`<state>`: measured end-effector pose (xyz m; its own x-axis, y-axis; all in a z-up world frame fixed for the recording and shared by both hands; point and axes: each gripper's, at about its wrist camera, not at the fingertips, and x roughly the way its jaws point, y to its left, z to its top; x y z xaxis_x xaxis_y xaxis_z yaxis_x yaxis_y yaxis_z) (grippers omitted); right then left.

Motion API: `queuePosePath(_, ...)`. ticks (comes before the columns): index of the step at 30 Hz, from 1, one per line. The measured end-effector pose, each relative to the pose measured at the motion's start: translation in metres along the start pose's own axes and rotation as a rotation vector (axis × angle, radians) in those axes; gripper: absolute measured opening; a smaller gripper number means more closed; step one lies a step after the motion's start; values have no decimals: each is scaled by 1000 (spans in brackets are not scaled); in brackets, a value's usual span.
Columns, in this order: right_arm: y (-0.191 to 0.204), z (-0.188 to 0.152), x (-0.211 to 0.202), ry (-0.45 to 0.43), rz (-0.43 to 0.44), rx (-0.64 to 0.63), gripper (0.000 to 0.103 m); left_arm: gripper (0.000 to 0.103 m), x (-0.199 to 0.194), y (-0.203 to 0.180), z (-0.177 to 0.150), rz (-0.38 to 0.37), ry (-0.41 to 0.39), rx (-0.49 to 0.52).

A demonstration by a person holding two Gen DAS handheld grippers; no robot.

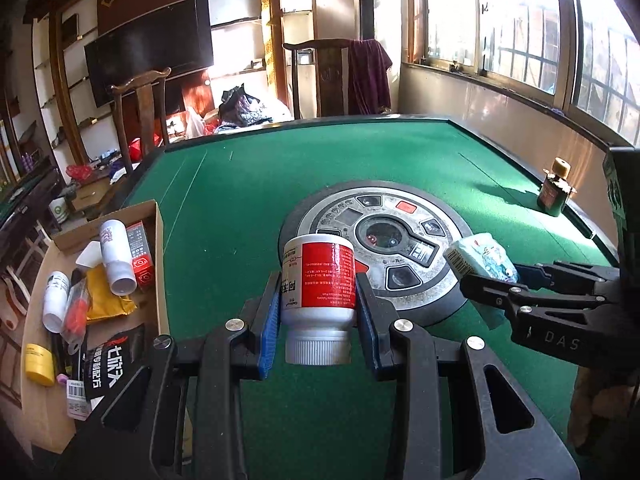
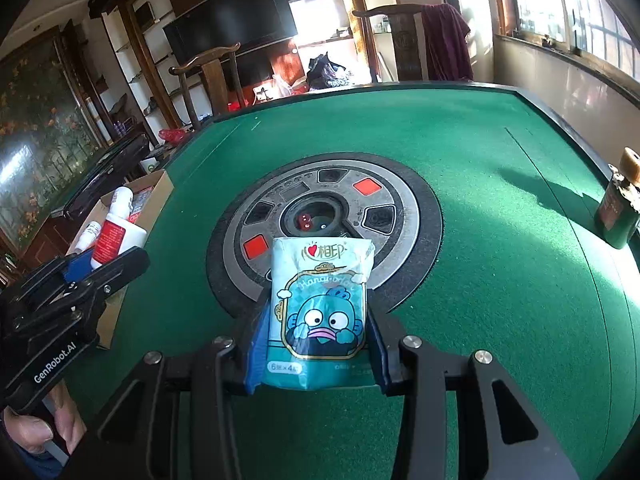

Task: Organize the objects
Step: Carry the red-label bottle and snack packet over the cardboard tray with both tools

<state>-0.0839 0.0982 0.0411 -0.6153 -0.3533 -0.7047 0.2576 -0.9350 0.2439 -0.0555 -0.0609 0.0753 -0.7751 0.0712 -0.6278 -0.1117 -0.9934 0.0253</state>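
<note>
Left claw (image 1: 317, 308) grips bottle (image 1: 319, 280) | right claw (image 2: 316, 320) grips tissue pack (image 2: 318, 312) | box (image 1: 158, 240) left

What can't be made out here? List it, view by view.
- Left wrist view: the small print on the pill bottle is too small to read, and the left gripper pads hide its sides.
- Left wrist view: the cardboard box is cut off by the frame edge.
- Right wrist view: the tissue pack bottom is hidden between the right gripper fingers.
</note>
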Motion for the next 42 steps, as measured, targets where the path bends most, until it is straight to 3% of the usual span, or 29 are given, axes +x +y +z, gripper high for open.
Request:
queuePosePath(11, 39, -8, -5, -23, 33, -13, 42, 34, -31, 31, 10, 21, -86, -69)
queuePosePath(20, 91, 0, 1, -25, 100, -63, 42, 34, -48, 98, 15, 94, -132, -192)
queuePosePath(29, 170, 14, 10, -4, 182, -186, 42, 34, -39, 205, 8, 192, -89, -331)
queuePosePath(35, 230, 16, 23, 48, 238, -286, 43, 34, -20, 259, 3, 185, -24, -395)
queuePosePath(42, 289, 4, 42, 113, 294, -357, 43, 34, 1, 278, 10, 133, 44, -384)
